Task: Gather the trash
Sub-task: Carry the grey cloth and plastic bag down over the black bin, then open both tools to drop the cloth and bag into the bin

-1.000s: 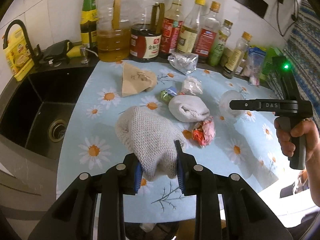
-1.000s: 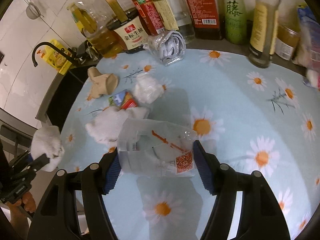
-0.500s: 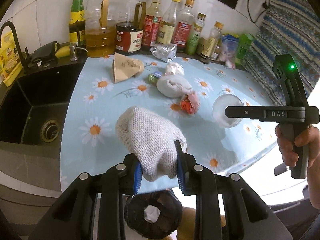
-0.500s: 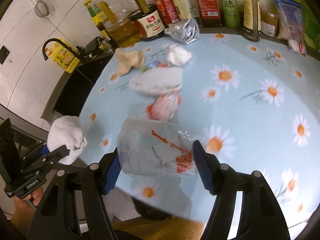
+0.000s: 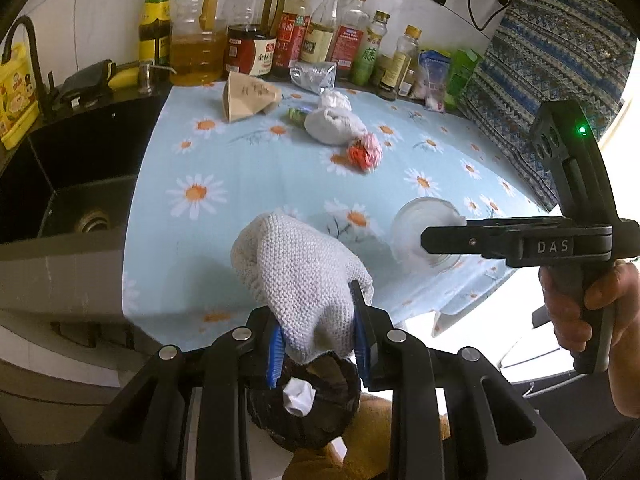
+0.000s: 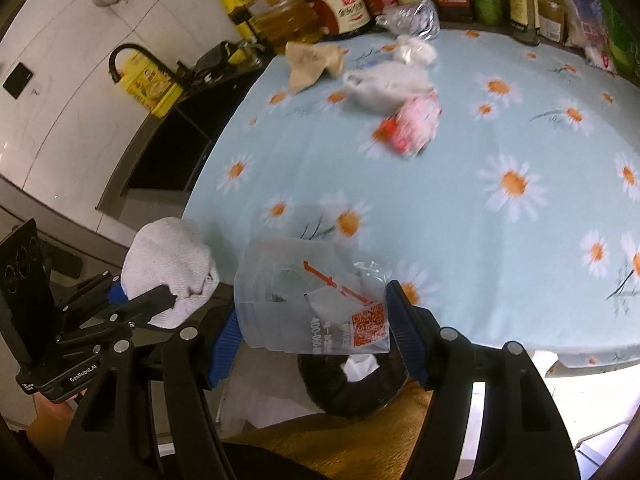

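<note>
Left gripper [image 5: 318, 334] is clamped on a white knitted cloth [image 5: 298, 276], held at the lower centre of the left wrist frame directly above a black bin [image 5: 308, 404]. Right gripper [image 6: 314, 330] grips a clear plastic container [image 6: 312, 300] with a red printed label, at the lower centre of its own frame, also above the bin [image 6: 352, 390]. A white scrap already lies inside the bin.

Progress, as judged: two items are lifted and positioned for dropping; neither is released yet. Remaining on the counter [image 5: 248, 184], in the upper centre of the left wrist frame: a brown paper bag [image 5: 248, 96], a white bundle [image 5: 334, 128], a red and pink wrapper [image 5: 365, 152], a small green packet [image 5: 297, 114], a crumpled white piece [image 5: 334, 100] and a silver foil pouch [image 5: 314, 74]. Most of the collection is therefore outstanding.

Surface is a pale blue cloth printed with daisies. A row of oil and sauce bottles [image 5: 280, 40] stands along a white tiled wall at the top. A dark sink [image 5: 64, 184] with a black tap occupies the left of the frame.
</note>
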